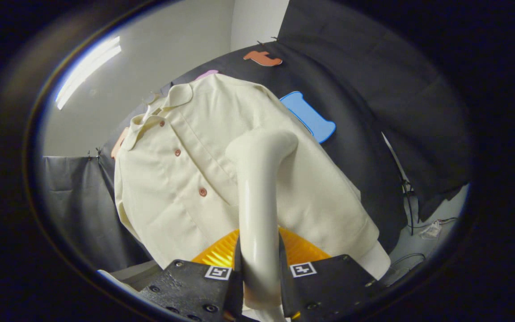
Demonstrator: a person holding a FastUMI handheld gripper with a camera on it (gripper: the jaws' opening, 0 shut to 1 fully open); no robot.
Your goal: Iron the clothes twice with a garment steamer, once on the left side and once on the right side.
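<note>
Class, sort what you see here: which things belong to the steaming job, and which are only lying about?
Belong to the job:
- cream shirt, hanging ahead
- garment steamer, its handle clamped between both fingers
- gripper, shut on that handle

Lying about:
- cables on the floor beside the black cloth wall

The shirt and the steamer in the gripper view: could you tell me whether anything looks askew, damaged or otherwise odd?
Nothing stands out. The cream shirt hangs buttoned with no stain or tear showing. The gripper is shut on the garment steamer, fingers on either side of its handle, with the head against the shirt's front. The overall slant looks like camera tilt.
</note>
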